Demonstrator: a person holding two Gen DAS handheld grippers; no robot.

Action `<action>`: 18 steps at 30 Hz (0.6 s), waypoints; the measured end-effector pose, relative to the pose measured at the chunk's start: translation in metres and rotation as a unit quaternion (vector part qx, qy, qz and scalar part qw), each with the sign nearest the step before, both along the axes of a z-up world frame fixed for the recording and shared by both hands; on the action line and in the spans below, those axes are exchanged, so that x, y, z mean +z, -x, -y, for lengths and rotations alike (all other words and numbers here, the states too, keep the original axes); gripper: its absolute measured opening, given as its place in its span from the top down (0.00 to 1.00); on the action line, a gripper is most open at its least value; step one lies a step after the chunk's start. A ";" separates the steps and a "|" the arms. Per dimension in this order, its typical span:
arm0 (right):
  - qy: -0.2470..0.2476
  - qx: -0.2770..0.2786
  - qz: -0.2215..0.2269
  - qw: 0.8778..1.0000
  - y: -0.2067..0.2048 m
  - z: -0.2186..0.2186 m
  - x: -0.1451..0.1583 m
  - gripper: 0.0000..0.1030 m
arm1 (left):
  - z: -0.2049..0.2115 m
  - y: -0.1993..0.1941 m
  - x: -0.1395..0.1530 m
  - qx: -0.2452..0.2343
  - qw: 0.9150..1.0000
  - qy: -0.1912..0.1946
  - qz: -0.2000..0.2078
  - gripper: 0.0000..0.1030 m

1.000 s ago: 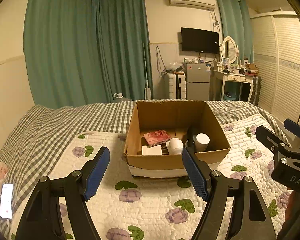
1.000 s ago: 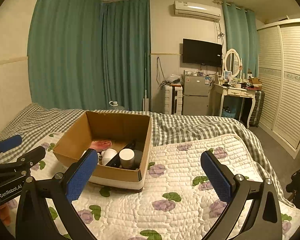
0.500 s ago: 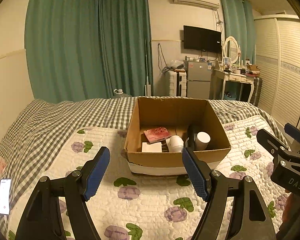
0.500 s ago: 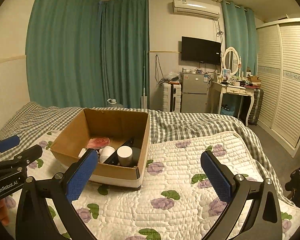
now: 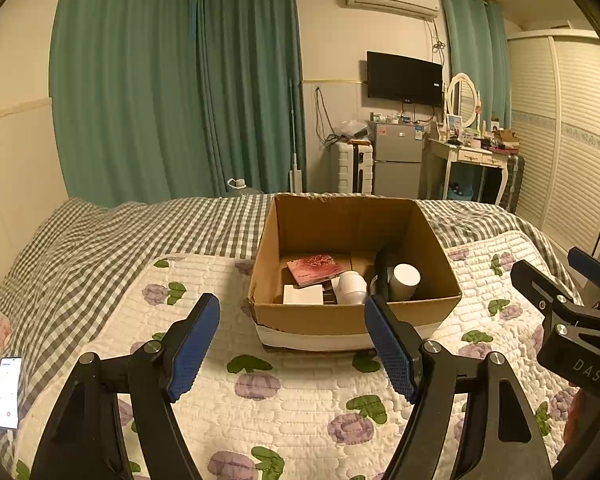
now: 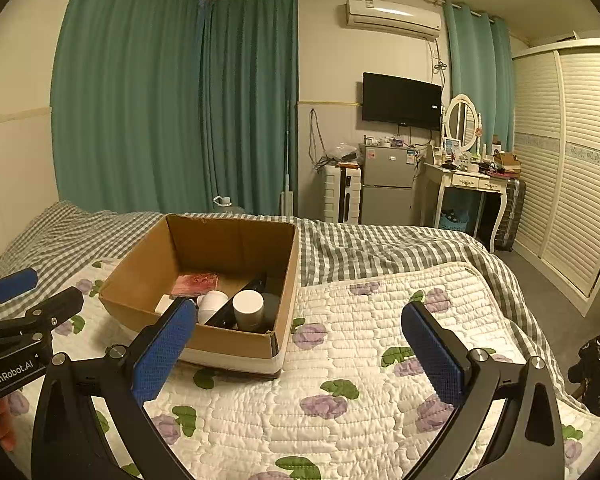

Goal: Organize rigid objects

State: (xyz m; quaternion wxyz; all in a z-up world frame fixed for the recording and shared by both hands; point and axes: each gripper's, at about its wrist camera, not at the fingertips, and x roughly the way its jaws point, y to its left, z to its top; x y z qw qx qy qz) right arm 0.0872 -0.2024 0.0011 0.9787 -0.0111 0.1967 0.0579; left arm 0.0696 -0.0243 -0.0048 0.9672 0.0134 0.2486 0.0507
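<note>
An open cardboard box (image 5: 356, 316) (image 6: 236, 350) sits on a flowered quilt on the bed. Inside lie a red patterned booklet (image 5: 314, 269) (image 6: 194, 285), a white card (image 5: 303, 294), a white cup on its side (image 5: 351, 287) (image 6: 212, 304), an upright white-topped cylinder (image 5: 405, 280) (image 6: 249, 309) and a black object (image 5: 382, 276). My left gripper (image 5: 292, 344) is open and empty, in front of the box. My right gripper (image 6: 300, 348) is open and empty, to the box's right; it also shows in the left wrist view (image 5: 572, 320).
A phone (image 5: 7, 392) lies on the checked blanket at the left. Behind the bed stand teal curtains (image 5: 180, 88), a small fridge (image 5: 396, 160), a white suitcase (image 5: 352, 168), a dressing table (image 5: 472, 160) and a slatted wardrobe (image 6: 572, 160).
Both grippers have drawn back and tilted up a little from the box; the box sits lower and smaller in both views. Both stay open and empty.
</note>
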 end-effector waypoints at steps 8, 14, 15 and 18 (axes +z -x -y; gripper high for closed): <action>0.000 -0.002 0.001 1.000 0.000 0.000 0.000 0.00 | 0.000 0.000 -0.001 -0.002 1.000 0.001 -0.001 0.25; 0.002 -0.003 -0.001 1.000 0.000 0.000 0.000 0.00 | 0.000 0.000 -0.001 -0.003 1.000 0.001 -0.001 0.25; 0.003 -0.003 -0.002 1.000 0.000 0.000 0.000 0.00 | 0.000 0.000 -0.001 -0.003 1.000 0.001 -0.001 0.25; 0.002 -0.004 -0.002 1.000 -0.001 0.000 0.000 0.00 | 0.000 0.000 -0.001 -0.002 1.000 0.001 -0.001 0.25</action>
